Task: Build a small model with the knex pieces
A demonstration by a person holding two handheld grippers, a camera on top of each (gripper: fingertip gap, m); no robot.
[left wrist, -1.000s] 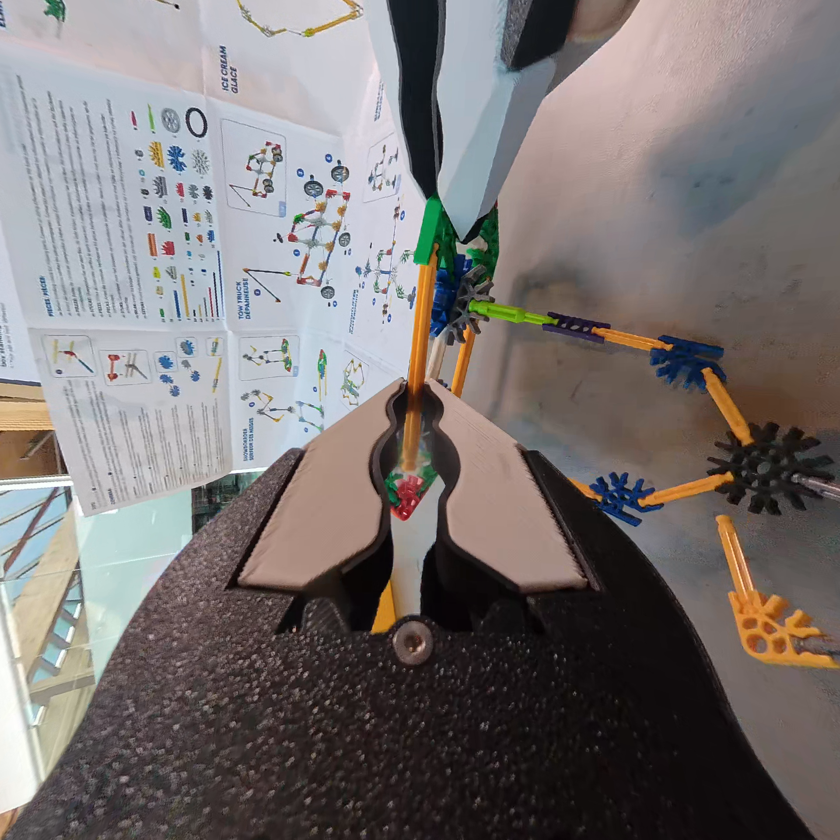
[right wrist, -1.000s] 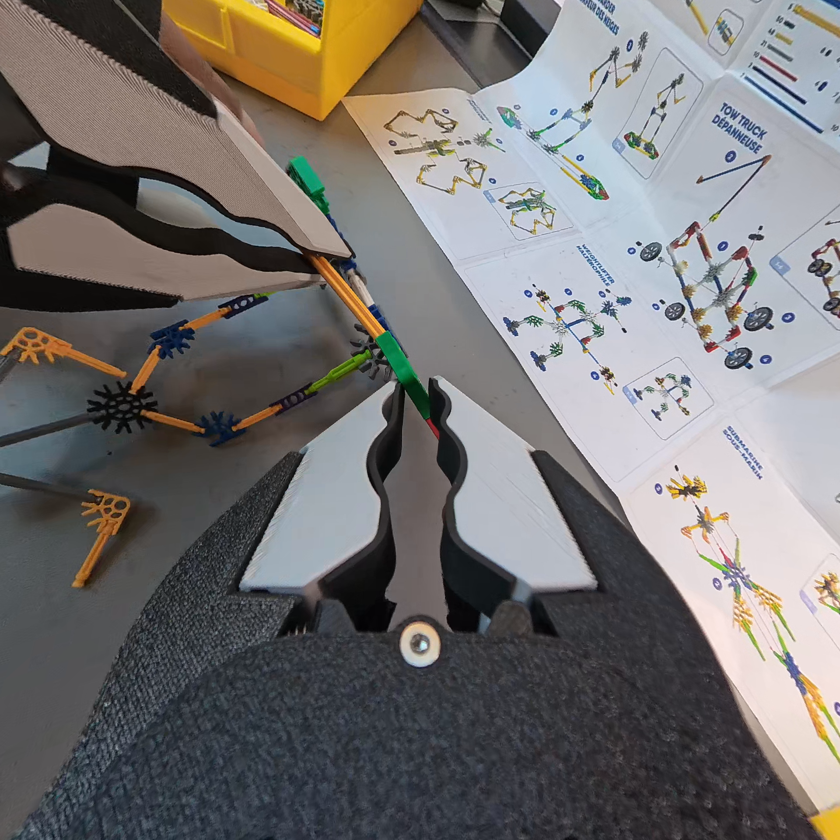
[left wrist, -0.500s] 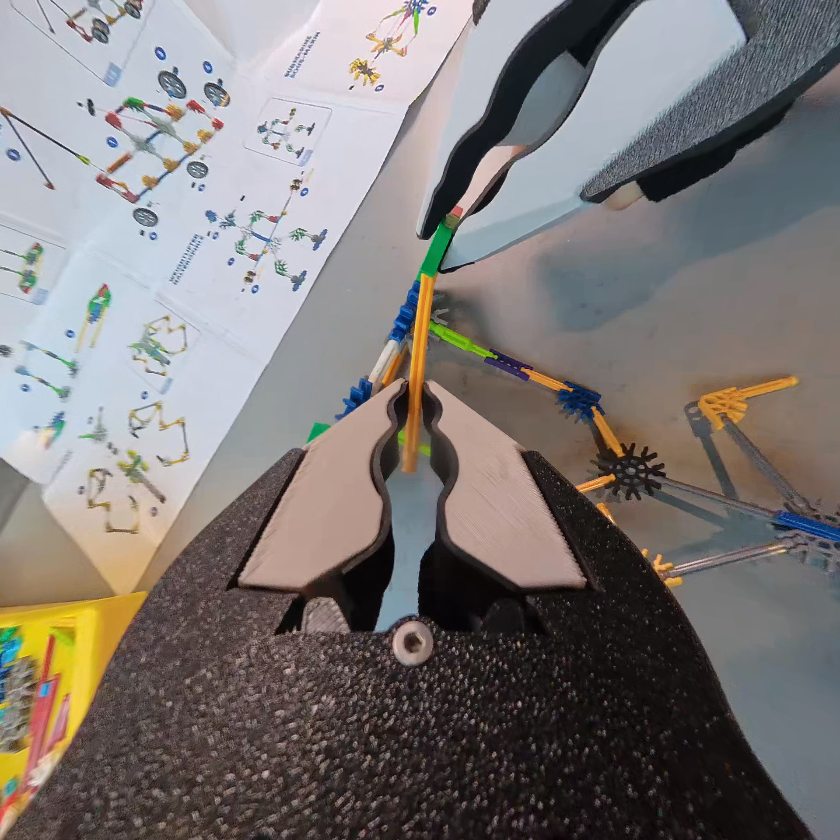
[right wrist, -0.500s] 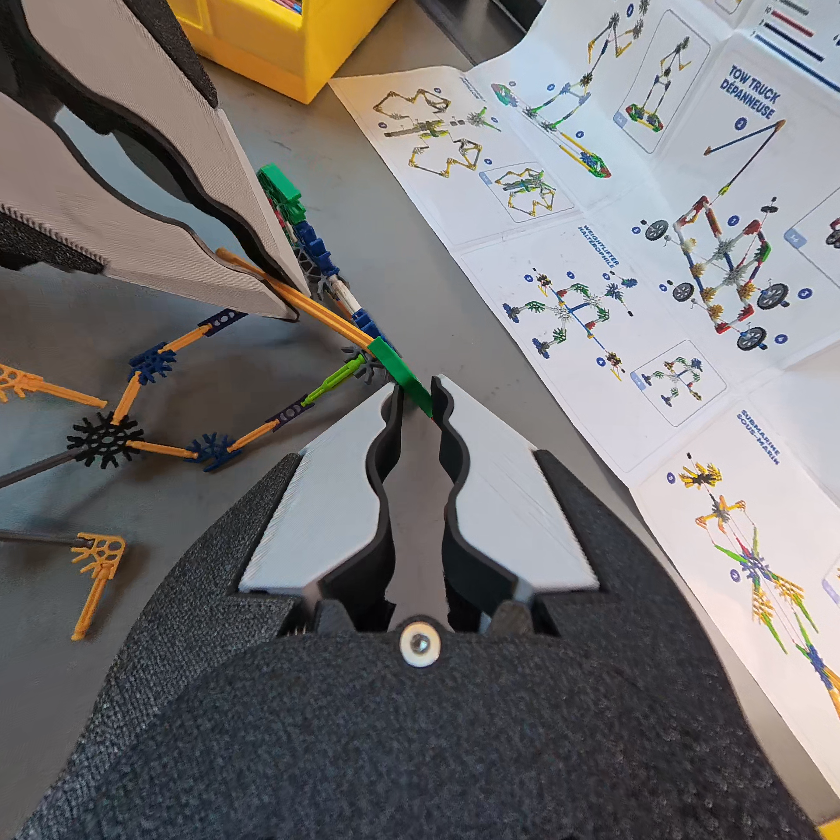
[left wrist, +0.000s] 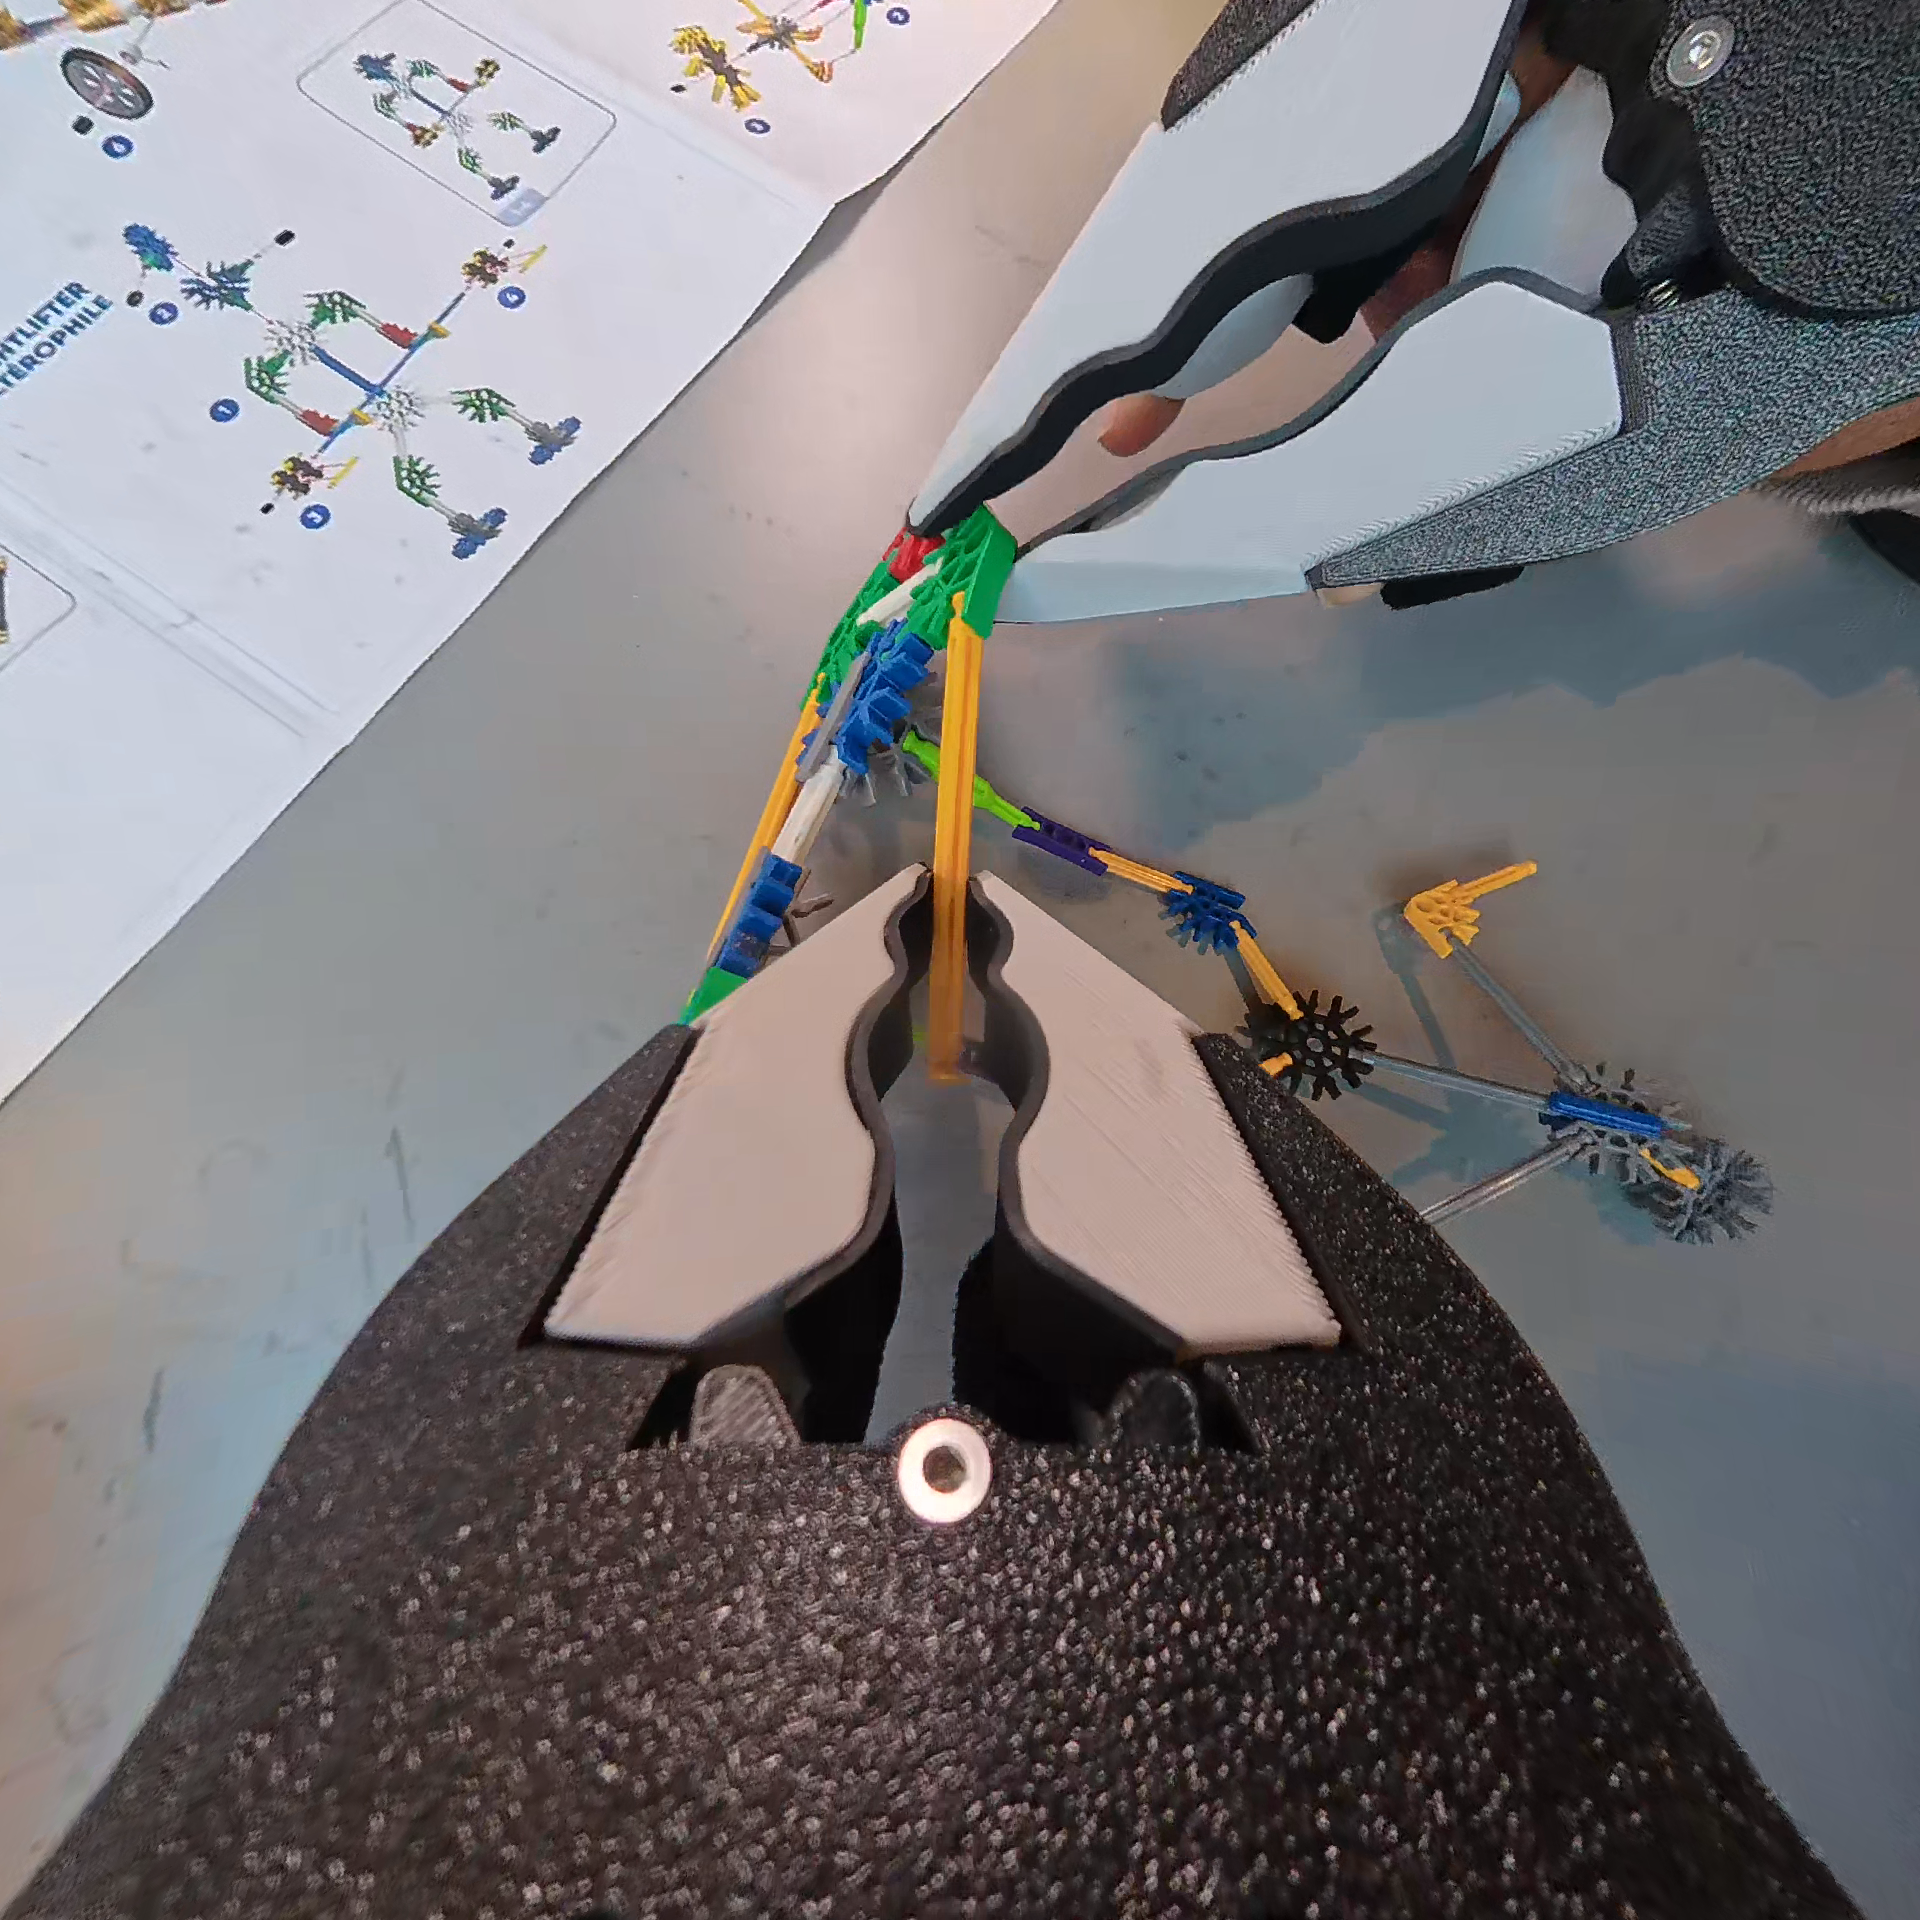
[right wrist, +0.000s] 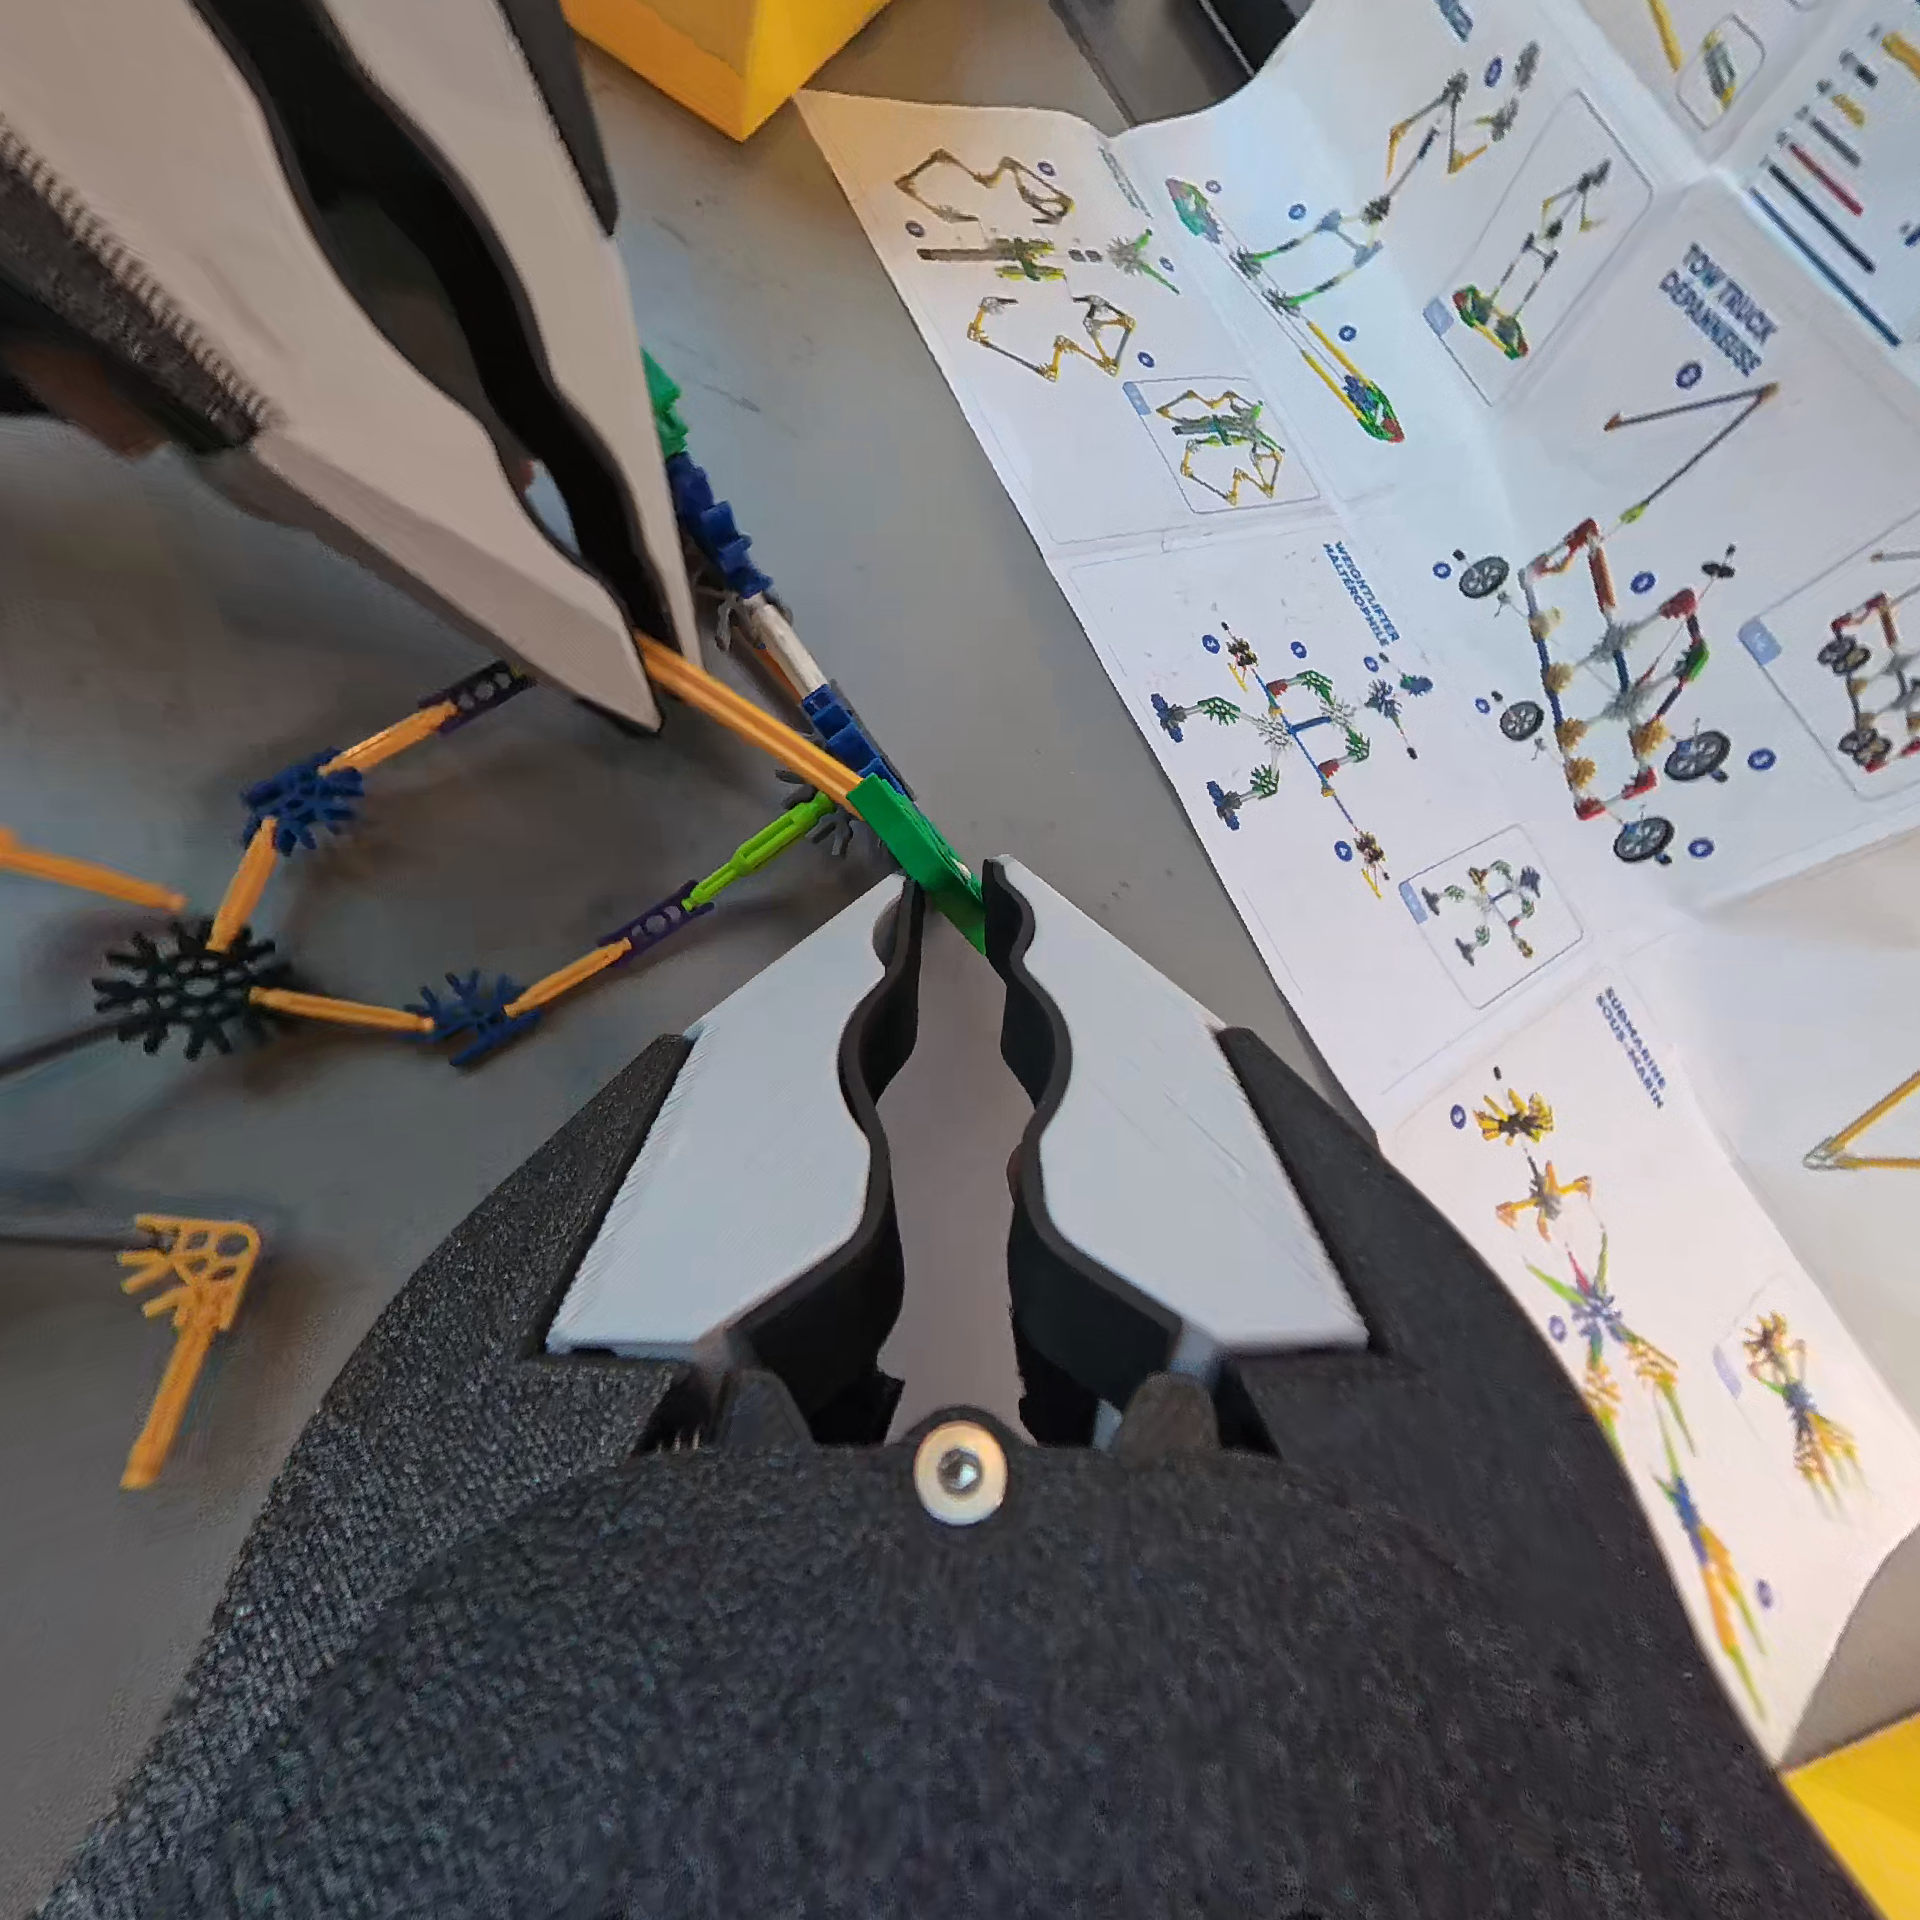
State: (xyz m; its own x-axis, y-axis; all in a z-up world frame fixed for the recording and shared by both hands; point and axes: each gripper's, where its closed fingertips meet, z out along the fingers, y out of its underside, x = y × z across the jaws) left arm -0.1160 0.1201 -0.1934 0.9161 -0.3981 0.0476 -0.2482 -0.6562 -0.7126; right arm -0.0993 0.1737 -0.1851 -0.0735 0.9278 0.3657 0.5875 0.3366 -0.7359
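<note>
The left gripper is clamped on a yellow rod, its tips pressing the rod from both sides while the rod's free end sits in the hollow between the fingers. The rod runs up to a green connector, and the right gripper pinches that connector between its tips. In the right wrist view the right gripper shows the same hold, with the connector wedged edge-on at the fingertips and the rod leading off to the left gripper.

The rod and connector belong to a model of rods and toothed connectors lying on the grey bench. Beside the yellow rod runs a row of blue connectors on a white rod. From there a chain goes off to the right: a lime rod, a purple piece, a small blue connector and a black toothed wheel, then grey rods to a grey wheel. A yellow fan connector sits near the black wheel.

A white instruction sheet lies flat on the bench just beside the model. A yellow box stands at the bench's far edge in the right wrist view.
</note>
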